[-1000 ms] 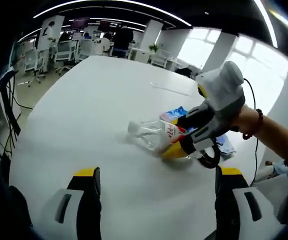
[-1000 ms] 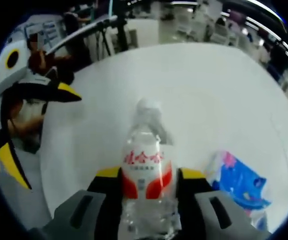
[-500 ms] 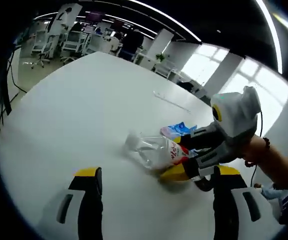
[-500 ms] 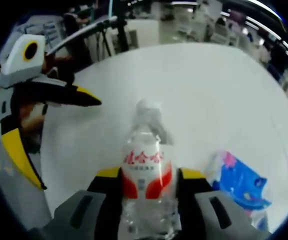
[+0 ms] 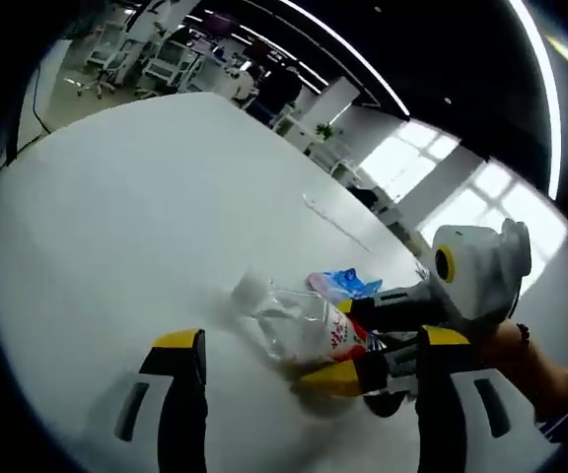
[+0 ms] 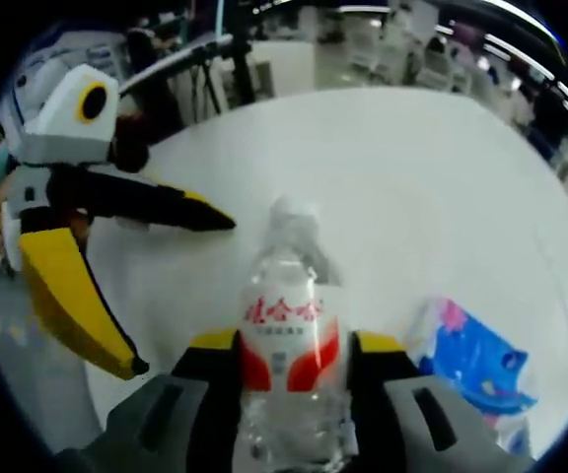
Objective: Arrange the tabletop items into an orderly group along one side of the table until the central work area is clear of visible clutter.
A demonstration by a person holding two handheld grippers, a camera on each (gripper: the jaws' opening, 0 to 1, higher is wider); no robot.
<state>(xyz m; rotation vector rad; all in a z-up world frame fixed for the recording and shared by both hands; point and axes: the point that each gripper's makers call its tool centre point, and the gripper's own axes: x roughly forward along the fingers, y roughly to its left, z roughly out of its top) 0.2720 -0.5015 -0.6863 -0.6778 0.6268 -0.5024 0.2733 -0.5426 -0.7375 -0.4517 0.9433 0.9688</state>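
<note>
Right gripper (image 6: 282, 357) squeezed tight on clear water bottle (image 6: 284, 325), jaws pressing red label on both sides. Bottle lay on its side on white table (image 6: 432, 197), cap end pointing away from gripper. Blue tissue pack (image 6: 473, 357) sat just beside bottle on table. Left gripper (image 5: 304, 360) wide open, holding nothing, near bottle (image 5: 299, 325). Could not tell if bottle had water inside.
</note>
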